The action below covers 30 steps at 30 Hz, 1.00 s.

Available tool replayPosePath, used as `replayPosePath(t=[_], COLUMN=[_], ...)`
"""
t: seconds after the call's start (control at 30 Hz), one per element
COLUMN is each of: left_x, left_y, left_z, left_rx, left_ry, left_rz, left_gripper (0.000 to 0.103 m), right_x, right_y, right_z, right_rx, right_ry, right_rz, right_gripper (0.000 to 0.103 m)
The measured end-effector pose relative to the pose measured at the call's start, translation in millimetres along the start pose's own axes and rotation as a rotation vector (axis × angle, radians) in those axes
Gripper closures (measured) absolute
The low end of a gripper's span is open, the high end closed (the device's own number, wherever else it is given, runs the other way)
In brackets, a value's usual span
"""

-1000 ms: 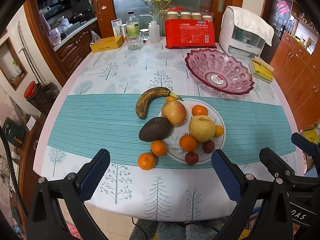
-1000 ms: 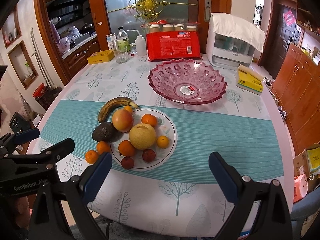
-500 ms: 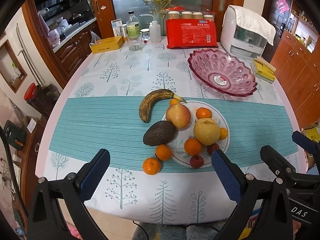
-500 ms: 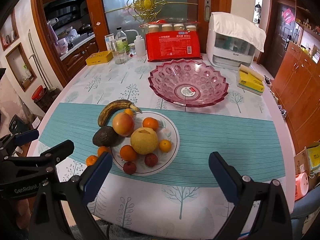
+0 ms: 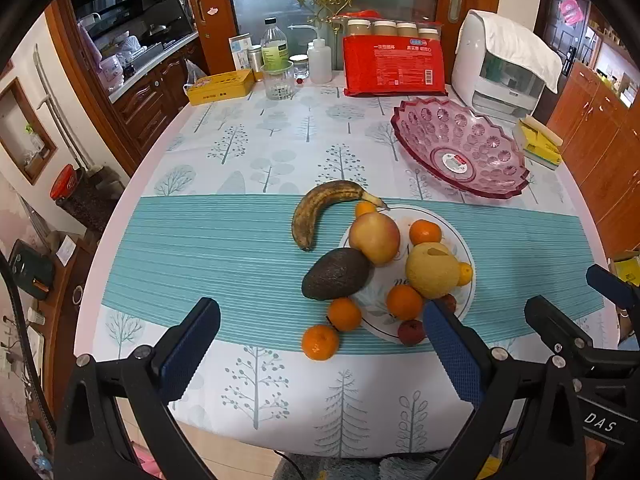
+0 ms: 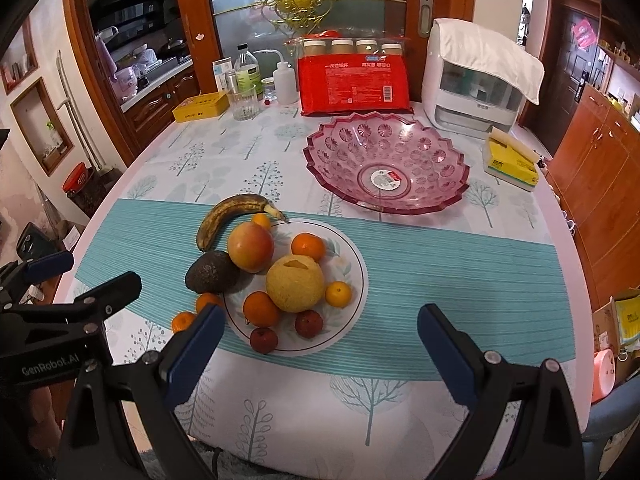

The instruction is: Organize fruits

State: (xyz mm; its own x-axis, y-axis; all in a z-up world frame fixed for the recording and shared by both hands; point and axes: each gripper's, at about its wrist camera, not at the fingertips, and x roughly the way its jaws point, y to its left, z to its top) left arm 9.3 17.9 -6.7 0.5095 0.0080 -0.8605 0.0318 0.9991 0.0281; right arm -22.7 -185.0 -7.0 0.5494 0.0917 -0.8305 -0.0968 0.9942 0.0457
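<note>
Both my left gripper and right gripper gape empty, the fruit plate just ahead of them, pink bowl beyond.

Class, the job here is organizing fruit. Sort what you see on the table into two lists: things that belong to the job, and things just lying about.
Belongs to the job:
banana
avocado
apple
pear
white plate
pink glass bowl

Just lying about:
red package
yellow tin
drinking glass
squeeze bottle

A small red fruit was partly hidden behind a gripper finger; package print was illegible.
</note>
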Motion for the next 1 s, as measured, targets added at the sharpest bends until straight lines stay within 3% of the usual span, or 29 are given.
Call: replayPosePath(t=[0.4,0.6,0.83,1.0], left_x=[31,48,92,129], left_y=[8,11,20,26], left_z=[4,6,14,16], left_rx=[0.052,0.086,0.079,0.059], left_ry=[0.02,-0.02,0.065,0.151], left_rz=[-0.02,-0.056,-0.087,-0.147], left_gripper=[0.002,0.002,0.002,0.01], right_x=[31,59,99,125], right_y=[4,1,-1,-2], right_z=[9,14,14,14], right_rx=[-0.01,0.012,0.054,0.092], right_ry=[0.056,0.105,0.191,0.244], right_rz=[0.047,0.094,0.128,0.127], right_gripper=[0.01,0.014,0.02,0.021])
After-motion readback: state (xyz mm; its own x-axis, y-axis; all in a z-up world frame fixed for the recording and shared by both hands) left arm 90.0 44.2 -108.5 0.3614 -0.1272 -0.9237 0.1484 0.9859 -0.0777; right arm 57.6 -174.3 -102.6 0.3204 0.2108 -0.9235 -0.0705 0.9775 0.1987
